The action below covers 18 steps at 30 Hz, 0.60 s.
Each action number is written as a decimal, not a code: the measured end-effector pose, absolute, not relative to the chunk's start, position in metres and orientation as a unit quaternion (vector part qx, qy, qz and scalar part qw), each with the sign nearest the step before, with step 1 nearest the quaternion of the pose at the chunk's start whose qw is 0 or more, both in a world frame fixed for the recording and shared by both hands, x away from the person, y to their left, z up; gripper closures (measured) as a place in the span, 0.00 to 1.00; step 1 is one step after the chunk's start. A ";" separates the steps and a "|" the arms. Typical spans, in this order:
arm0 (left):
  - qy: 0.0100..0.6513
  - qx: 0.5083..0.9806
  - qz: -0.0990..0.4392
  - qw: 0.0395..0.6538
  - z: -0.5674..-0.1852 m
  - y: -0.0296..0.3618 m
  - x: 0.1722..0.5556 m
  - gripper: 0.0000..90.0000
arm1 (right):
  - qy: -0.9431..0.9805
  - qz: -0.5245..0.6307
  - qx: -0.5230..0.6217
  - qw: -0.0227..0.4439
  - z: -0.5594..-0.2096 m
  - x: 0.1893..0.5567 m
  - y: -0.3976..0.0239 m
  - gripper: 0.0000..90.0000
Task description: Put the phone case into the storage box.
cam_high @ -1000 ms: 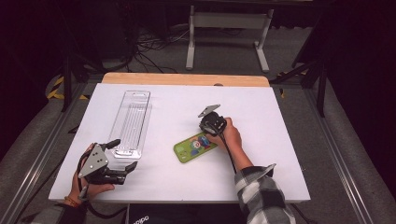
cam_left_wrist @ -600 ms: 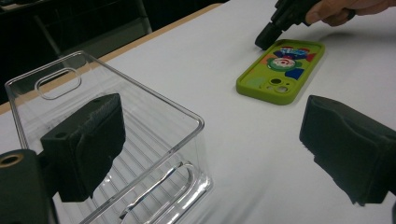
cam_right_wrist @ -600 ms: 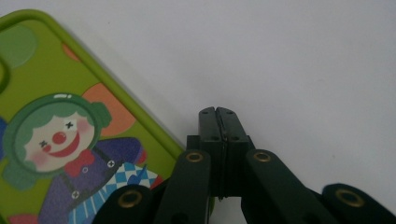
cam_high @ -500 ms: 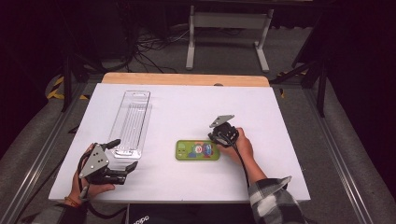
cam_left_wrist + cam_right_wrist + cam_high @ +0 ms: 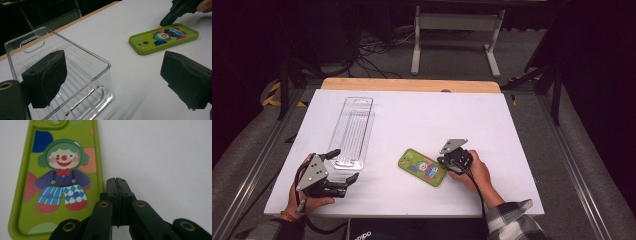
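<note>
**Closed fingers nudging a phone case beside an empty tray**

The fingers (image 5: pixel 117 192) of the right gripper (image 5: pixel 451 161) are pressed flat together with nothing between them, their tips on the white tabletop (image 5: pixel 422 120) right against the long edge of a green phone case (image 5: pixel 423 167). The case lies flat, clown picture upward, near the middle of the front half of the tabletop. It looks as if the closed tips are being used to push or turn the case. To do that well, keep the tips low against the rim, push slowly along the surface, and avoid riding up over the soft edge.

The left gripper (image 5: pixel 328 180) rests at the front left corner with its fingers (image 5: pixel 47 77) spread wide apart, holding nothing, one finger seen through the near wall of the tray.

The largest object is a long clear plastic tray (image 5: pixel 352 131) lying on the left side, well apart from the case. It has a ribbed floor and a slot handle at its far end, and it is empty.
</note>
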<state>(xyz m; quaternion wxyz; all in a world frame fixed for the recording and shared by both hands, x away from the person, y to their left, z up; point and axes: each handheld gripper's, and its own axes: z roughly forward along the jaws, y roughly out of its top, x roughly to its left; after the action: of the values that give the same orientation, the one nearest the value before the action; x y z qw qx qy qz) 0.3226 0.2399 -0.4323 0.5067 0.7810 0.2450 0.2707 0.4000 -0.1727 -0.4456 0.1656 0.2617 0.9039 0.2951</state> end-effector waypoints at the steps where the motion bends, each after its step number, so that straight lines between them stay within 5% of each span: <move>1: 0.245 0.781 0.271 0.506 -0.432 0.240 0.323 0.09 | 0.904 0.295 0.262 0.166 -0.446 0.400 -0.173 1.00; 18: 0.244 0.783 0.275 0.502 -0.432 0.240 0.322 0.09 | 0.910 0.303 0.235 0.159 -0.447 0.378 -0.162 0.96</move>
<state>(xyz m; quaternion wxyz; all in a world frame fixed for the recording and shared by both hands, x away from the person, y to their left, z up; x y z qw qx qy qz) 0.3221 0.2396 -0.4319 0.5021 0.7828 0.2436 0.2754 0.3776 -0.1616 -0.4468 0.1591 0.2346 0.9098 0.3031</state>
